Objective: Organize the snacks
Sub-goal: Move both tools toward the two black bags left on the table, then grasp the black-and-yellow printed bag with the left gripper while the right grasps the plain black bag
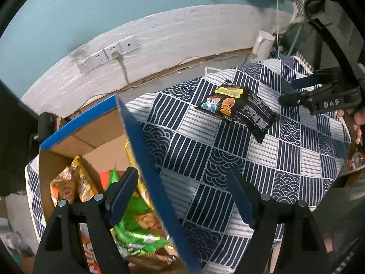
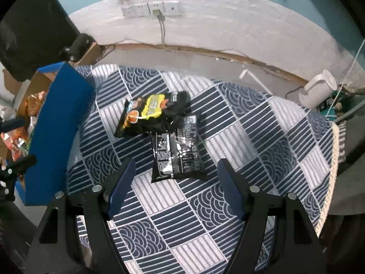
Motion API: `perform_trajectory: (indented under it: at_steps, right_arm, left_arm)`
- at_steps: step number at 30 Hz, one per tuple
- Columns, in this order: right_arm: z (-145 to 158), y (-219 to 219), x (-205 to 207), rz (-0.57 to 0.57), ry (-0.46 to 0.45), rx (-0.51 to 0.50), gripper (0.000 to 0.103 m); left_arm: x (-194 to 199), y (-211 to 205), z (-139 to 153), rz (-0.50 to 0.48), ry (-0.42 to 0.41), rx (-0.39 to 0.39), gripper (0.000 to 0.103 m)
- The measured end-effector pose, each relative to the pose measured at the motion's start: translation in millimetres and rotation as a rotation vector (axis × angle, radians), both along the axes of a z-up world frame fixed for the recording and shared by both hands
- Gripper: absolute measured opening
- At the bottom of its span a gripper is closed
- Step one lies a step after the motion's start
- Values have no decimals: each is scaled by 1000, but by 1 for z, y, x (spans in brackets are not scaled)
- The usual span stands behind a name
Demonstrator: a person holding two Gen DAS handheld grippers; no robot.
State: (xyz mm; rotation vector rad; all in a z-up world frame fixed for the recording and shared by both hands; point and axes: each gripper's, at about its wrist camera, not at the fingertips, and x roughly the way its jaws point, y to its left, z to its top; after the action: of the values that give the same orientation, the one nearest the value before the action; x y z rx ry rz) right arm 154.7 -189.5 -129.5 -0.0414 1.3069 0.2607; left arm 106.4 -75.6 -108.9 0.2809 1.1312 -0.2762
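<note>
- We find two snack packets left on the cloth-covered desk (image 2: 228, 137): a black packet (image 2: 179, 149) lying printed-back up, and a black-and-yellow packet (image 2: 151, 114) overlapping its far end.
- The right tool (image 2: 174, 188) is spread, nothing between its pads. The black packet lies straight ahead at 12 o'clock, its near edge just beyond the fingertips, long axis running 12 to 6, in line with the tool's approach.
- The black-and-yellow packet sits at about 11 o'clock from the right tool, long axis tilted roughly 1 to 7, resting partly on the black one. In our judgement, lifting the lower packet may drag the upper one.
- The left tool (image 1: 182, 196) is also spread and empty, straddling the blue-edged wall of the cardboard box (image 1: 146, 159), one pad inside it, one over the cloth. From it, both packets lie well apart at about 1 o'clock. The right tool is plainly the nearer.
- The box already holds snacks: a green packet (image 1: 141, 228) and orange-yellow packets (image 1: 73, 185); we judge it the destination.
- Hidden or unclear: the box floor is largely covered; its near corner is cut off in the left wrist view. How far the two packets overlap cannot be told. Packet lettering is too blurred to read.
</note>
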Motion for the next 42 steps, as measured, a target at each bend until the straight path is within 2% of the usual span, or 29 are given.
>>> perform_trajectory:
  at_steps: [11,17,26,28,30,36,42]
  right_arm:
    - [-60,28,10,82,71,-57,73]
    - [-79,29,21,76,87,-110,73]
    - [-101,24,34,56,124,-119,73]
    - [-103,19,32,48,139,-111,72]
    - [-103,8,27,27,164,-101,65]
    - [-103,-29,11,-55,178,-132,65]
    - [-99,-69,-2,-147,175,-130,65]
  left_arm:
    - [34,-14,-36,-35,54,15,81]
    - [46,-21,-49,-62,63,45,81]
    - [58,-29,-57,-90,73,50,81]
    - [60,-28,-58,-88,77,43,81]
    - [61,-30,-59,-90,79,40,81]
    - [60,-37,-58,-105,85,32,81]
    - [56,-57,-54,-164,86,24,81]
